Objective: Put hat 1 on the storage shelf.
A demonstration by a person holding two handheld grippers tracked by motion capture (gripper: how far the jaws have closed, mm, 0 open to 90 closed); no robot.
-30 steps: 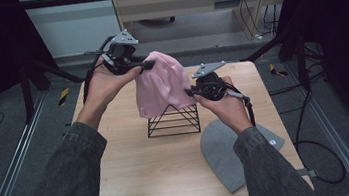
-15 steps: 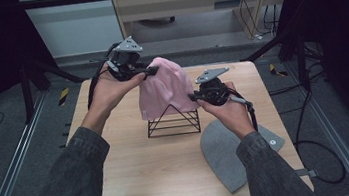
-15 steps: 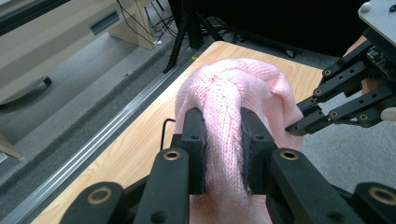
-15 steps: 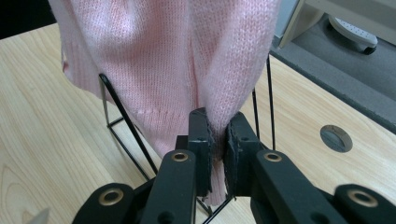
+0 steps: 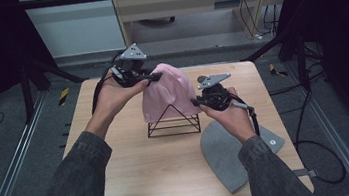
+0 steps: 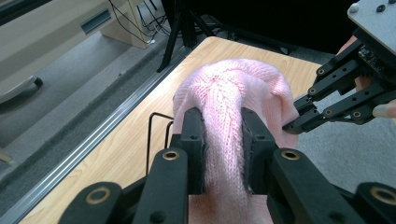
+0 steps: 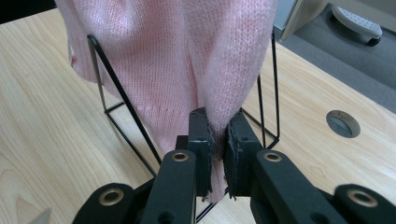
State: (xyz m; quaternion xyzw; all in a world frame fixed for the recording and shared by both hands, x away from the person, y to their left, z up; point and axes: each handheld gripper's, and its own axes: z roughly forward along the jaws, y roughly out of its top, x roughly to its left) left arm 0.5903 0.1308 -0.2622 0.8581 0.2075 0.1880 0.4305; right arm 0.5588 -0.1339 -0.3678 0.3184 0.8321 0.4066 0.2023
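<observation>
A pink knitted hat (image 5: 165, 96) hangs over a black wire pyramid stand (image 5: 173, 123) in the middle of the table. My left gripper (image 5: 156, 76) is shut on a fold near the hat's crown (image 6: 223, 135), up at the hat's left top. My right gripper (image 5: 196, 102) is shut on the hat's lower edge (image 7: 215, 140) at its right side, next to the stand's wires (image 7: 121, 100). In the left gripper view the right gripper (image 6: 299, 123) pinches the far side of the hat. A grey hat (image 5: 229, 151) lies flat at the table's front right.
The wooden table (image 5: 137, 178) has bare room in front and to the left. A round cable hole (image 7: 342, 123) sits in the tabletop near the right gripper. Metal floor rails (image 5: 3, 194) run along both sides, and dark frame posts stand at the back.
My left gripper has lifted the hat's crown and moved a little right and back. The right hand has kept its hold by the stand.
</observation>
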